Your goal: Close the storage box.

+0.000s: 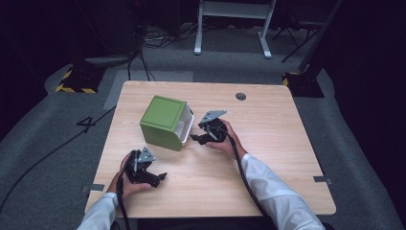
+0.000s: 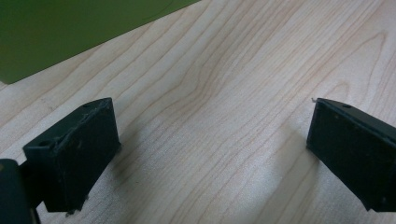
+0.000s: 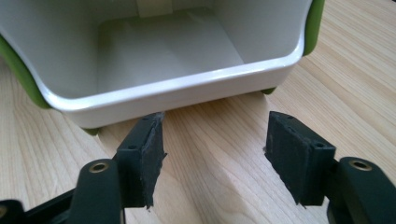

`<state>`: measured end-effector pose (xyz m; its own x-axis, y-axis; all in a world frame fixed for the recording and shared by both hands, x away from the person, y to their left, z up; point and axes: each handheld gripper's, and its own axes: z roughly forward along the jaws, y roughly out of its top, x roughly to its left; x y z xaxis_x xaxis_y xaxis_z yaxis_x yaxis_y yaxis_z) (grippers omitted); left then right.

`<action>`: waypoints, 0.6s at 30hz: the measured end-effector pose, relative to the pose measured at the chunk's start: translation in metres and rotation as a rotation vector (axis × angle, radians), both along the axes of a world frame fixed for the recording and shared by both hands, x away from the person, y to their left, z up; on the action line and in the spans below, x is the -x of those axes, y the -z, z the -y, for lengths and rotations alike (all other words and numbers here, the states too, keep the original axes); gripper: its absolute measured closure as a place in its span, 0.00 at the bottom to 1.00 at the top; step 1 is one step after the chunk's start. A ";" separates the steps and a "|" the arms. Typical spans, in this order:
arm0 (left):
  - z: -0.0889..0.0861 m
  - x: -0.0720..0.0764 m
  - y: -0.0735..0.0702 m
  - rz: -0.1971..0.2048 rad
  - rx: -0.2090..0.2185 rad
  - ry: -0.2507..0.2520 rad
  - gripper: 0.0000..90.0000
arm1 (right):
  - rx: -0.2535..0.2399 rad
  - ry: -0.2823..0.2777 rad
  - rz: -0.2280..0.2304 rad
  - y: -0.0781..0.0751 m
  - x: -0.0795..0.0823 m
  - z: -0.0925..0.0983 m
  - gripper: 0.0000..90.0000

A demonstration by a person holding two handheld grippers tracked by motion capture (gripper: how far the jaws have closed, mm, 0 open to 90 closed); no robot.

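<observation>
A green box (image 1: pixel 163 120) with a white inside lies on its side on the wooden table (image 1: pixel 268 139), its open mouth turned to the right. My right gripper (image 1: pixel 195 137) is open just in front of that mouth; in the right gripper view the white rim (image 3: pixel 177 88) lies close beyond my parted jaws, and the box is empty inside. My left gripper (image 1: pixel 160 178) rests low near the front left of the table, open, with bare wood between its jaws. A green side of the box (image 2: pixel 56 32) fills the upper left corner of the left gripper view.
A round dark cable hole (image 1: pixel 241 96) sits near the table's far edge. Beyond the table are grey carpet, floor cables, a white desk frame (image 1: pixel 233 19) and yellow-black striped bases (image 1: pixel 76 79). Bare wood spreads across the table's right half and front.
</observation>
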<state>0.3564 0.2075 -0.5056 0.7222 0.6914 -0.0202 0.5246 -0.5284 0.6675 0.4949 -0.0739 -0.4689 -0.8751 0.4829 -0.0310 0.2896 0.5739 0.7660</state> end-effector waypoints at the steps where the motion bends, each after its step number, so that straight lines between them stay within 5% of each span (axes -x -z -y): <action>1: 0.000 0.000 0.000 0.001 -0.001 0.000 0.03 | 0.005 -0.001 0.001 0.000 0.000 0.001 0.39; 10: 0.000 0.000 0.000 0.001 -0.001 -0.001 0.03 | 0.026 0.006 0.014 -0.008 0.002 0.016 0.32; 13: 0.000 0.000 0.000 0.001 -0.001 0.000 0.03 | 0.083 0.008 0.028 -0.010 0.007 0.024 0.28; 18: 0.000 0.001 0.000 0.001 -0.001 0.000 0.03 | 0.110 0.011 0.038 -0.013 0.015 0.038 0.27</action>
<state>0.3558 0.2078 -0.5056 0.7219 0.6917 -0.0191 0.5243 -0.5287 0.6675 0.4799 -0.1118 -0.4560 -0.8669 0.4845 -0.1172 0.2683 0.6517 0.7095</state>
